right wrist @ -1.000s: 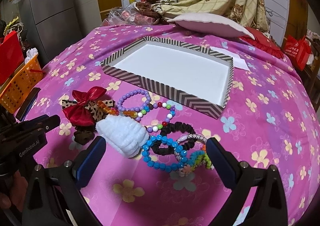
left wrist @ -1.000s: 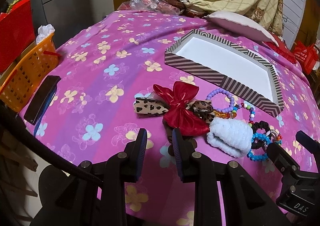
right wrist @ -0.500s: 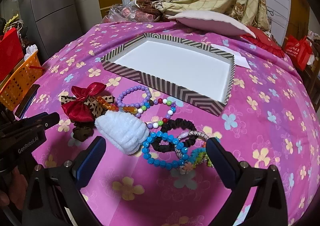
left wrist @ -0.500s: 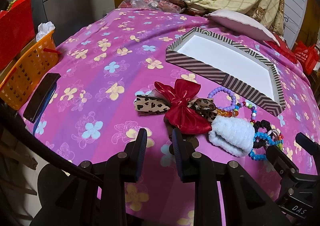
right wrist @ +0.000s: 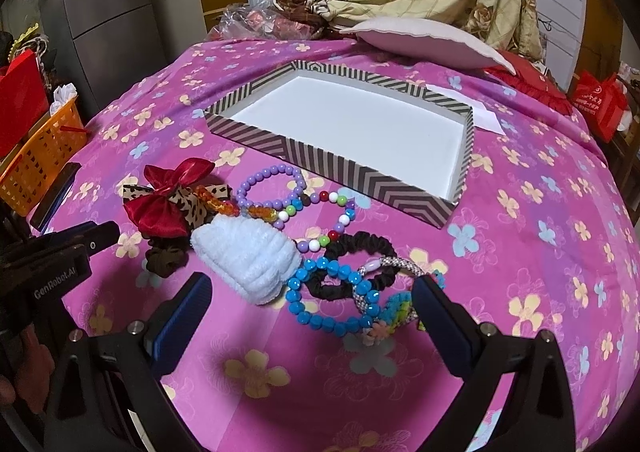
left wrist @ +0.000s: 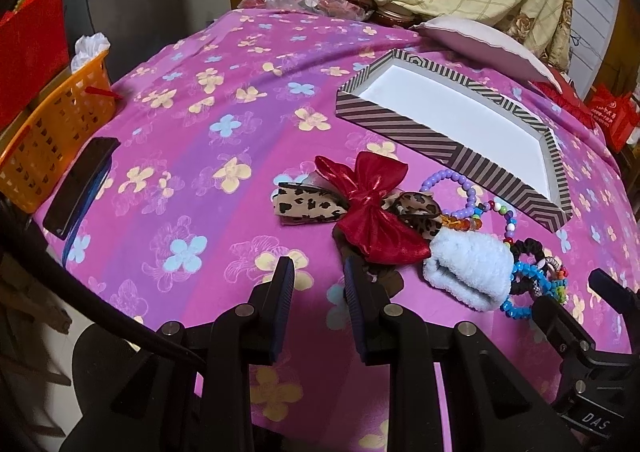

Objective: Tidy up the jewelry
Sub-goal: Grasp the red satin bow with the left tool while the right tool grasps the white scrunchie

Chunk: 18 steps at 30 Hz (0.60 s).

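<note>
A pile of jewelry lies on the pink flowered cloth: a red bow [left wrist: 370,208] [right wrist: 168,196] on a leopard bow [left wrist: 308,206], a white fluffy scrunchie [left wrist: 468,268] [right wrist: 248,256], a purple bead bracelet [right wrist: 272,184], a blue bead bracelet [right wrist: 332,304], a black scrunchie [right wrist: 360,264] and a brown scrunchie [right wrist: 166,260]. A striped box [left wrist: 440,148] [right wrist: 320,156] with a white inside stands behind them, nothing in it. My left gripper [left wrist: 318,292] is slightly open and empty, just in front of the red bow. My right gripper [right wrist: 312,300] is wide open around the blue bracelet's near side.
An orange basket [left wrist: 52,132] and a dark phone-like slab [left wrist: 80,184] sit at the left edge. A pink pillow [right wrist: 428,40], folded blankets and a plastic bag lie at the back. A white paper [right wrist: 476,108] lies behind the box. The left gripper [right wrist: 60,252] shows in the right view.
Both grippers have moved slightly forward toward the pile. Their jaw widths look unchanged. Nothing was picked up.
</note>
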Tool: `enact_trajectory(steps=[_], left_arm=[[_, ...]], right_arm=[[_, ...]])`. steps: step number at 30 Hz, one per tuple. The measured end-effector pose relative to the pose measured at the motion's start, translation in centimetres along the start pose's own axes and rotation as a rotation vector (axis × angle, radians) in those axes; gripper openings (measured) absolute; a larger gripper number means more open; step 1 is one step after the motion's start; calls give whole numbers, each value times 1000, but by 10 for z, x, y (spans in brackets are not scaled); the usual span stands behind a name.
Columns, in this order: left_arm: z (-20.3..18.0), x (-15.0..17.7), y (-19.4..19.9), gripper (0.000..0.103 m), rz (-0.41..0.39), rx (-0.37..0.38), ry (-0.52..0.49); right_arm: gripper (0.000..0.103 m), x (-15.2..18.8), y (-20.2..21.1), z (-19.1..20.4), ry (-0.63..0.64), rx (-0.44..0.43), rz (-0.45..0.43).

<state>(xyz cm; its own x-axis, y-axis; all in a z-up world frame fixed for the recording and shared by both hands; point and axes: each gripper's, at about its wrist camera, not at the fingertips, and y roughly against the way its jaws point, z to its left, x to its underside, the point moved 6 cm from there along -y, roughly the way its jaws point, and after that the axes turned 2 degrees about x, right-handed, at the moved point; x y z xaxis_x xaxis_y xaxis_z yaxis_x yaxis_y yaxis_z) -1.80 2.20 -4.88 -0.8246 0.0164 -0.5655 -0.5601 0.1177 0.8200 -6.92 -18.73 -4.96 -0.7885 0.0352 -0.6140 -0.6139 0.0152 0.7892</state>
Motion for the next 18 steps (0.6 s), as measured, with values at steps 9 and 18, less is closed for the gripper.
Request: enact_trajectory(steps=[9, 18], left_arm=[[23, -12, -4, 47, 34, 92, 79], [9, -34, -17, 56, 109, 240, 128]], right_arm=[[102, 0, -5, 12, 47, -43, 9], [84, -7, -24, 35, 131, -123, 37]])
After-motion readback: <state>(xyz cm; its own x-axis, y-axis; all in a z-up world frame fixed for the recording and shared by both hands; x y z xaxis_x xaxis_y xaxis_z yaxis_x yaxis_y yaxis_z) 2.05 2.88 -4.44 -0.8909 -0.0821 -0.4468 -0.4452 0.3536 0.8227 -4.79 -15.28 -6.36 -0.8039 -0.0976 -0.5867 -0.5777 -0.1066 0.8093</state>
